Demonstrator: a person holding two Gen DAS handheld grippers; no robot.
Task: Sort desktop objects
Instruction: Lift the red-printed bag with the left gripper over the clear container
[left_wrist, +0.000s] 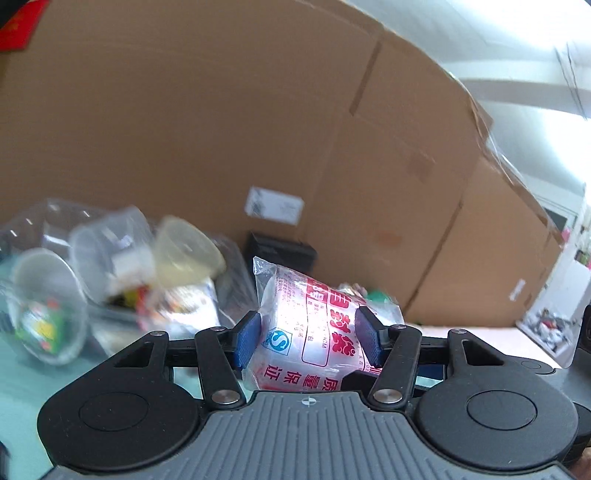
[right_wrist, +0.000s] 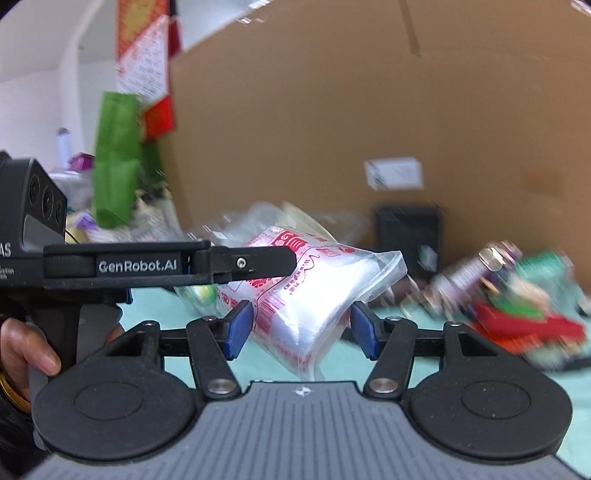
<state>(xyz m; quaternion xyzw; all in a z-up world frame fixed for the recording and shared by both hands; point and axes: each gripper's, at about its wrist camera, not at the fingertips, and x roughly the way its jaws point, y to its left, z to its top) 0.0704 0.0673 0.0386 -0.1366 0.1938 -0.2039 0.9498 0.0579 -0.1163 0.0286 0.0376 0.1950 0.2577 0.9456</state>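
Packet of zip bags (left_wrist: 310, 332), lifted above the green counter (right_wrist: 565, 398), lies crosswise between both grippers: the left hand-held gripper (left_wrist: 308, 338) presses its half-open pads on one end, while the right hand-held gripper (right_wrist: 297, 328) pinches the other end.

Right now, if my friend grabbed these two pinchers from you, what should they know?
Left gripper: shut on the pack of zip bags, lifted off the table.
Right gripper: its blue pads flank the same pack; contact unclear.
Done: pack picked up.
Left: set it down wherever it belongs; then sort the clear plastic cups to the left and the colourful pile to the right, both blurred, in front of the cardboard boxes.
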